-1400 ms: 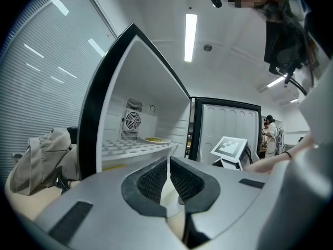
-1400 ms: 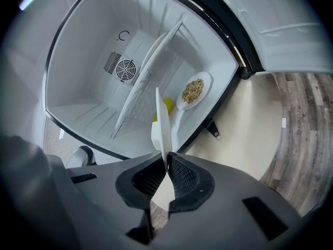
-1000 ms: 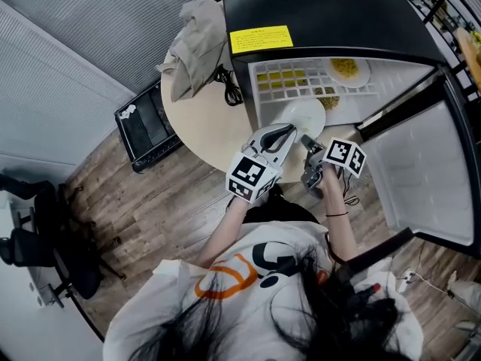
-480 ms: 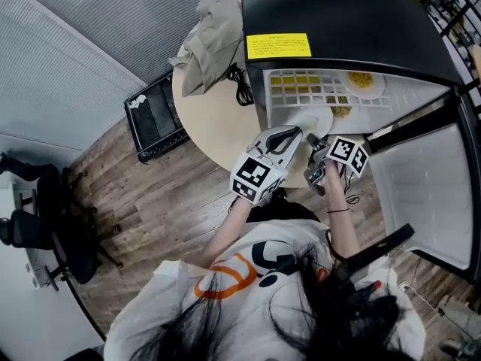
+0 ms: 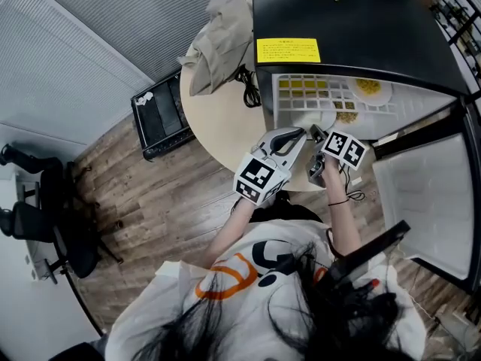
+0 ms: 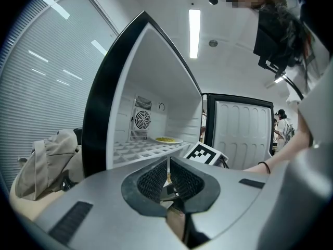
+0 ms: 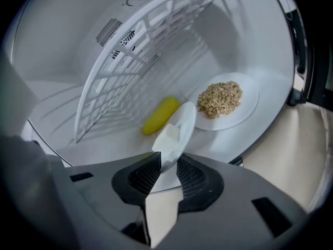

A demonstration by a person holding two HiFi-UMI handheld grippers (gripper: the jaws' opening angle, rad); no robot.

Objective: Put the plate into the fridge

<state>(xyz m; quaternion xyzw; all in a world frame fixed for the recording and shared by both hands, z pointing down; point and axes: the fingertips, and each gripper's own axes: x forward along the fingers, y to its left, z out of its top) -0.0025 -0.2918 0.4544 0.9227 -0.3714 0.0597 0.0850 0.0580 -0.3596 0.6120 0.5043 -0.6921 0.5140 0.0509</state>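
**Q:** Where's the small white plate carrying a white block (image 7: pixel 186 120)?

**A:** Inside the black fridge (image 5: pixel 361 21), below the white grid shelf (image 7: pixel 151 40), just beside a white plate of brown grains (image 7: pixel 229 100).

**Q:** Claws?

**A:** My right gripper (image 7: pixel 167 173) has just been opening. The plate's near rim sits between its pads, dead ahead. My left gripper (image 6: pixel 168 178) is closed on nothing. My judgement: the right one backs straight out.

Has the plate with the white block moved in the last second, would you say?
Yes: the plate went deeper into the fridge, toward its white shelf.
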